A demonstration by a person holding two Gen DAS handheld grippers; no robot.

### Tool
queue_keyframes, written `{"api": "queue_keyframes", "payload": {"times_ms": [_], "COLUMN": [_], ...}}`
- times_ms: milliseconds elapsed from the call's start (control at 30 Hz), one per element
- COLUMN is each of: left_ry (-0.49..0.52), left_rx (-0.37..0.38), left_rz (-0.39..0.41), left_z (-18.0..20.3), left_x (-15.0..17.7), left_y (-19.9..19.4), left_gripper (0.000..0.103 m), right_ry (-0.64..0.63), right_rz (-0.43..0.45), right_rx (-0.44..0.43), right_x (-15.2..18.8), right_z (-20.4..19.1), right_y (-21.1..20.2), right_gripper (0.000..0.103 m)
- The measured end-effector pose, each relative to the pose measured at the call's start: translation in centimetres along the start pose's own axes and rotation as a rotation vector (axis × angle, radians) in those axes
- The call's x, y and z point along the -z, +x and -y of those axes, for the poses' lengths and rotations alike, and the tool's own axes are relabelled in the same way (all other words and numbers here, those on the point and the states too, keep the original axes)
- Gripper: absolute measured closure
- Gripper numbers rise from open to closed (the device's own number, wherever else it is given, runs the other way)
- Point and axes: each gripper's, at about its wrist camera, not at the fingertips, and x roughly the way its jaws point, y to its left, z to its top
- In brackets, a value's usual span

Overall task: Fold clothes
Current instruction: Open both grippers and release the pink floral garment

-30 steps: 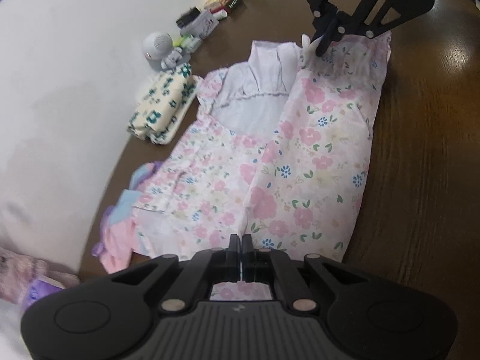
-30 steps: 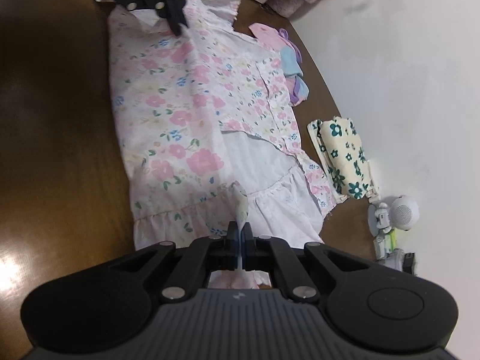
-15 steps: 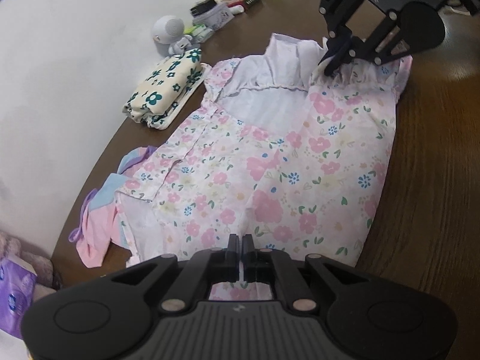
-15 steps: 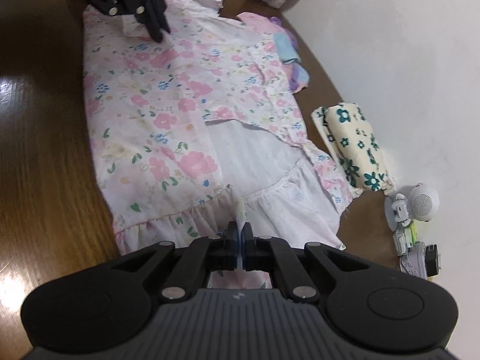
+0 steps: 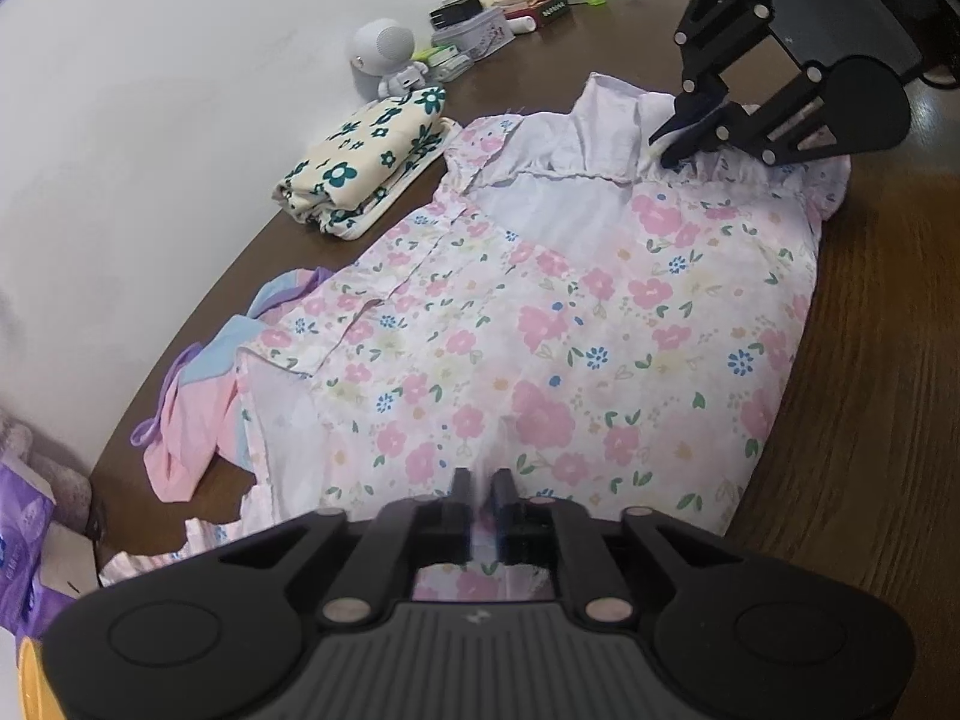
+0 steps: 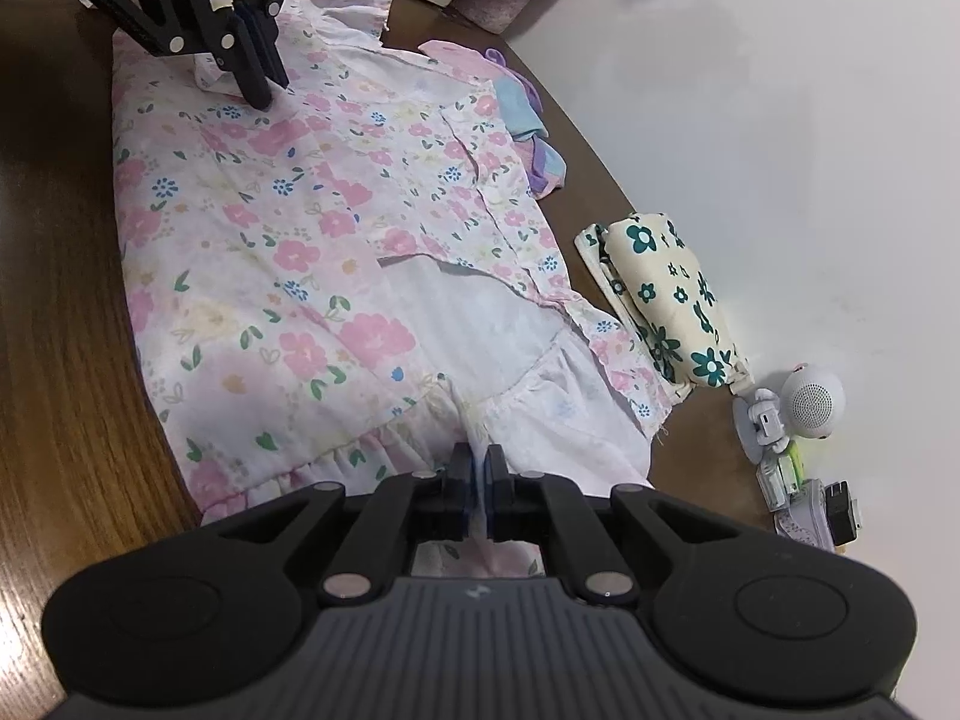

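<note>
A pink floral dress [image 5: 570,330] lies on the brown wooden table [image 5: 870,420], one long side folded over so the white lining shows near the ruffled hem. My left gripper [image 5: 480,483] is shut on a pinch of the dress at its near end. The right wrist view shows this gripper [image 6: 261,93] pressed down on the far end of the dress [image 6: 288,252]. My right gripper [image 6: 479,468] is shut on the white ruffled hem. From the left wrist it appears as a black gripper [image 5: 672,153] at the far hem.
A folded cream cloth with green flowers [image 5: 366,162] lies beside the dress by the white wall. A pink, blue and purple garment [image 5: 198,408] pokes out from under the dress. A small white robot toy [image 5: 384,54] and small clutter sit along the wall. Purple packs [image 5: 24,540] lie at the left.
Both grippers have carried the held fold toward the wall side, so the folded half now covers more of the dress. Both have also come lower, closer to the table.
</note>
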Motion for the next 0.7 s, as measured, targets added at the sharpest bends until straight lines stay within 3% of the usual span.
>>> {"api": "queue_keyframes", "payload": {"times_ms": [100, 133, 167, 200, 267, 400, 533, 633, 700], "left_ry": [-0.040, -0.056, -0.085, -0.114, -0.178, -0.312, -0.387, -0.402, -0.413], "left_rx": [0.000, 0.001, -0.004, -0.008, -0.019, -0.008, 0.123, 0.184, 0.182], "left_rz": [0.018, 0.026, 0.042, 0.058, 0.095, 0.196, 0.291, 0.323, 0.320], "left_z": [-0.3, -0.4, -0.7, -1.0, -1.6, -2.4, -1.2, 0.3, 1.1], "left_x": [0.2, 0.3, 0.5, 0.7, 1.1, 2.0, 2.1, 1.8, 1.6], "left_y": [-0.3, -0.4, -0.8, -1.2, -2.1, -4.8, -6.2, -5.9, -5.3], "left_gripper": [0.087, 0.080, 0.073, 0.071, 0.069, 0.064, 0.062, 0.060, 0.061], "right_ry": [0.056, 0.093, 0.144, 0.195, 0.301, 0.523, 0.743, 0.770, 0.766], "right_rz": [0.022, 0.032, 0.047, 0.063, 0.103, 0.196, 0.289, 0.323, 0.335], "right_rx": [0.006, 0.004, 0.007, 0.010, 0.012, 0.006, -0.004, -0.088, -0.134], "right_x": [0.4, 0.6, 0.9, 1.3, 2.0, 3.9, 5.6, 4.4, 3.4], "right_z": [0.3, 0.5, 1.0, 1.4, 2.1, 3.3, 4.4, 2.4, 0.8], "right_y": [-0.1, -0.3, -0.7, -1.1, -2.2, -5.0, -7.6, -7.5, -7.1], "right_gripper": [0.094, 0.092, 0.084, 0.068, 0.051, 0.050, 0.046, 0.041, 0.041]}}
